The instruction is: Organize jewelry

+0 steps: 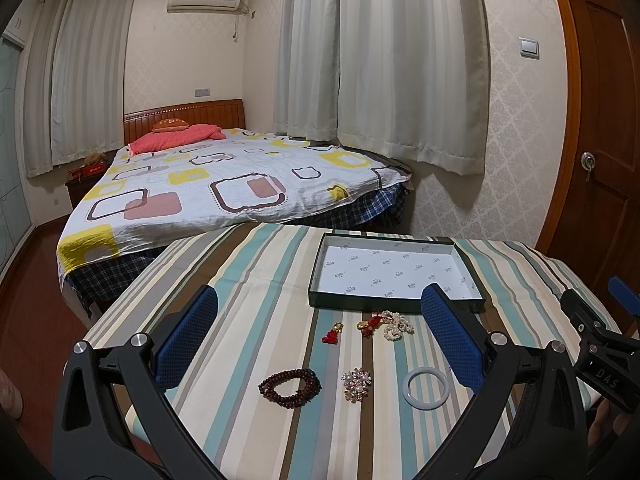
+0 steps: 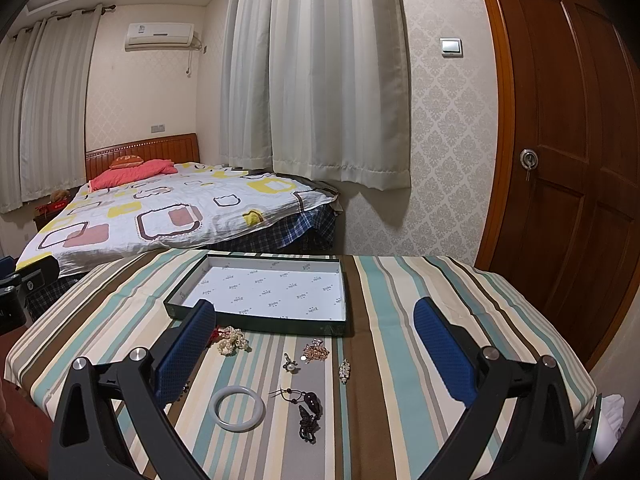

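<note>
A shallow dark box (image 1: 394, 305) (image 2: 256, 326) with a white printed lining sits bare at the far side of the striped table. In front of it lie loose pieces: a dark red bead bracelet (image 1: 289, 388), a crystal brooch (image 1: 356, 385), a white bangle (image 1: 426, 389) (image 2: 237, 408), red tassel charms (image 1: 332, 334), a pearl cluster (image 1: 396, 326) (image 2: 232, 340), a dark cord pendant (image 2: 308, 410), a pink crystal piece (image 2: 315, 352), a small pearl pin (image 2: 290, 363) and a small clip (image 2: 344, 371). My left gripper (image 1: 320, 338) and right gripper (image 2: 316, 348) hover open above them, holding nothing.
The table wears a striped cloth (image 1: 248, 280) (image 2: 400, 320). Behind it stands a bed (image 1: 224, 184) with a patterned cover. A wooden door (image 2: 568, 184) is at the right, curtains (image 2: 320, 80) hang on the back wall. The right gripper's body (image 1: 600, 344) shows at the left view's right edge.
</note>
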Demonstrator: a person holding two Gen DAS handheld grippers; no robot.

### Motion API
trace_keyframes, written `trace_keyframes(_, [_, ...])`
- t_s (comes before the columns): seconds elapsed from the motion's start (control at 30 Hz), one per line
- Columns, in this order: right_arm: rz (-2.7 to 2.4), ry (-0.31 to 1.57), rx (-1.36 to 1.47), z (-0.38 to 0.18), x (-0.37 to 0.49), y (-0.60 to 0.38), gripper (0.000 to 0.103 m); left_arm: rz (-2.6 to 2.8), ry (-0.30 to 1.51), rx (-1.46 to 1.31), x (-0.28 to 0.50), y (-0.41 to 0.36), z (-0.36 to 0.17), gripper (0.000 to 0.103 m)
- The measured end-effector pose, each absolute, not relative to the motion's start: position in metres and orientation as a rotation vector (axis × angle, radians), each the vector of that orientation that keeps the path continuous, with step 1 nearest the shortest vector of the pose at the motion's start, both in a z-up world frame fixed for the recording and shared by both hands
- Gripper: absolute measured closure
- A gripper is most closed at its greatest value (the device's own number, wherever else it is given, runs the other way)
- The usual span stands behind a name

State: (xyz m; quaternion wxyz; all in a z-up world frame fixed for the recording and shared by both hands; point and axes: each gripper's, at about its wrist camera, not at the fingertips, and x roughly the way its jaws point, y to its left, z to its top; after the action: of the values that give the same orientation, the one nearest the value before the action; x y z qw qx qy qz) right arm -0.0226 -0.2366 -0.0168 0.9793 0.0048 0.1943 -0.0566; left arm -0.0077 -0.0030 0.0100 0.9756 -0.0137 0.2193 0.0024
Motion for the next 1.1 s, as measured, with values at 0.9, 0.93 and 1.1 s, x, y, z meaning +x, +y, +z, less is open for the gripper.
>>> trace_keyframes(0.9, [-0.073,0.484,-0.001,-0.110,0.000,-0.244,0.006,0.060,0.659,-0.029,0.040,0.027,-0.098,0.004])
trace_keyframes(0.93, [-0.072,0.492,-0.001,-0.114,0.001,-0.245,0.006,0.063,0.677,-0.026,0.043,0.029,-0.105,0.004])
trace_keyframes(1.1, [-0.065,0.549,0.002,-0.137,0.013,-0.246,0.006,0.081,0.734,0.007,0.061,0.031,-0.138,0.004])
